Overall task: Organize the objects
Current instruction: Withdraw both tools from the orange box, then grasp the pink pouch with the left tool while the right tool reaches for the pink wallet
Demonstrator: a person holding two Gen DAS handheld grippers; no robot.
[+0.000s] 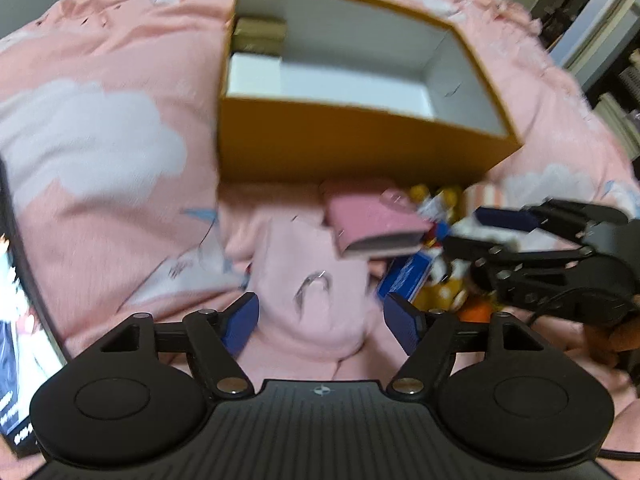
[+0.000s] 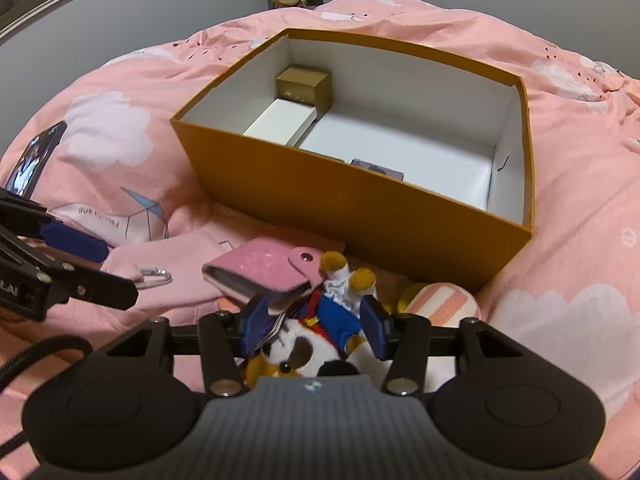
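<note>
Just in front of the orange box (image 2: 360,208), the right gripper (image 2: 316,326) straddles a plush toy (image 2: 332,320), jaws spread, pads seemingly not pressing; the left gripper (image 1: 320,322) hangs spread over a pink pouch (image 1: 316,292), likely both readying pickups

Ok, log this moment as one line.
left gripper: open, empty | right gripper: open over plush toy | orange box: partly filled

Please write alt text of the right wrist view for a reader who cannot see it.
An open orange box sits on a pink quilt, holding a small brown box and a white box. In front lie a pink wallet, a plush toy and a striped ball; the right gripper is open over the toy.
</note>
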